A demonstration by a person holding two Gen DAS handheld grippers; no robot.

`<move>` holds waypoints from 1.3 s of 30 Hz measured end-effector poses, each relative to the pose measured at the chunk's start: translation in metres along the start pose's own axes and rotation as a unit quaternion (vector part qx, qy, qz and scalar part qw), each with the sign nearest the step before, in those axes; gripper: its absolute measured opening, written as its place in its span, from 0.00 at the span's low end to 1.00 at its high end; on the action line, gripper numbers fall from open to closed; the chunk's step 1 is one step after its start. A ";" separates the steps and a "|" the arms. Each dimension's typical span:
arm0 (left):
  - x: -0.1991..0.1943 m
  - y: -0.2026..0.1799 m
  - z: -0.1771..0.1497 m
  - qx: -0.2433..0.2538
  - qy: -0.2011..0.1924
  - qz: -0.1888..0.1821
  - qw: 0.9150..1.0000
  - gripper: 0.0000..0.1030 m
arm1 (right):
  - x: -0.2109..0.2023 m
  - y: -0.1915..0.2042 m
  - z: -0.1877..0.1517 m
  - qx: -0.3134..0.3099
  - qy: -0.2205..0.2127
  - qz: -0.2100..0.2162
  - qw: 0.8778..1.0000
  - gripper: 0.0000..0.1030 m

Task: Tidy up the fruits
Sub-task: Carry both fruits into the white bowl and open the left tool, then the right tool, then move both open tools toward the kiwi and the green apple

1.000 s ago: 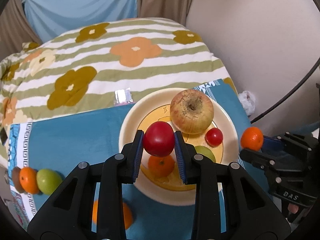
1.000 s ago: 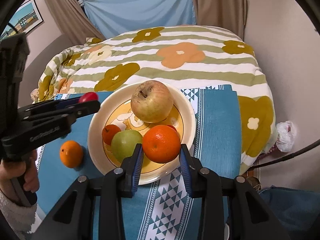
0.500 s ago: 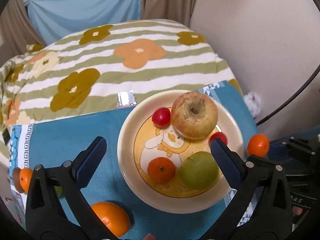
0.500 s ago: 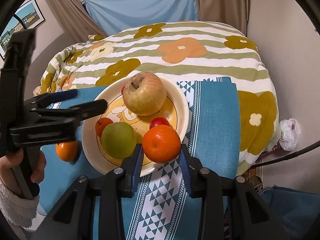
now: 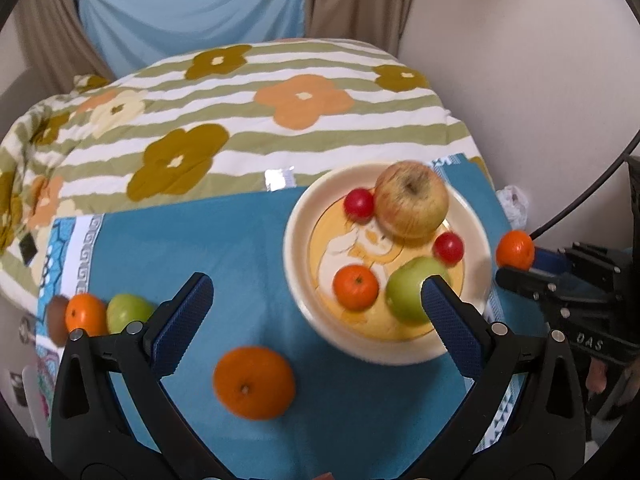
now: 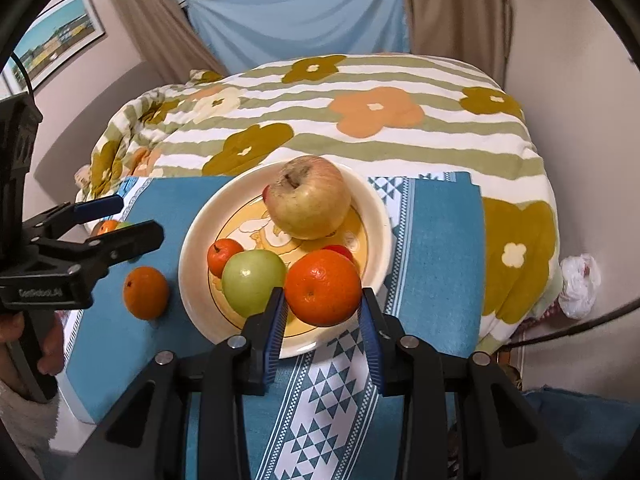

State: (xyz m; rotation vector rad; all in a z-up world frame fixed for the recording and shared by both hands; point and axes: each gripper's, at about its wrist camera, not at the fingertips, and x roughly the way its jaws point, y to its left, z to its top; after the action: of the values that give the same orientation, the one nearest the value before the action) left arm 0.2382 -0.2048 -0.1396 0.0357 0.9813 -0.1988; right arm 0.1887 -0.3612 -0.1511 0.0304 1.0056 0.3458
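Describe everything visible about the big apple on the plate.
The big apple is by far the largest fruit here, yellow-green with a pink-red blush and brown russeting around its sunken stem end, which faces up and slightly sideways. The skin looks dull and a little blemished. It sits on the far side of the cream plate, over the yellow printed centre. A small red fruit lies right against it. No gripper touches it.

The left gripper (image 5: 316, 304) held a small round red tomato (image 5: 359, 205) a second ago. Now its jaws are wide apart with nothing between them, and the tomato lies near the far edge of the cream plate (image 5: 296, 256), touching the big apple (image 5: 412, 205).
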 end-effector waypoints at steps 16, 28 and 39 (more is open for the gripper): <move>-0.030 0.028 -0.039 -0.034 0.003 0.021 0.999 1.00 | 0.006 0.009 -0.010 -0.020 -0.012 0.017 1.000 0.89; -0.066 0.030 -0.052 -0.026 -0.015 0.037 0.999 1.00 | -0.025 0.020 -0.015 -0.010 -0.034 0.012 0.999 1.00; -0.114 0.056 -0.065 -0.056 -0.037 0.072 0.995 1.00 | -0.047 0.049 -0.009 -0.040 -0.025 0.001 0.999 1.00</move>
State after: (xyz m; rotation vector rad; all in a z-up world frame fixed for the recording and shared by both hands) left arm 0.1333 -0.1249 -0.0848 -0.0029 0.9105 -0.0125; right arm 0.1458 -0.3301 -0.1086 -0.0316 0.9408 0.3844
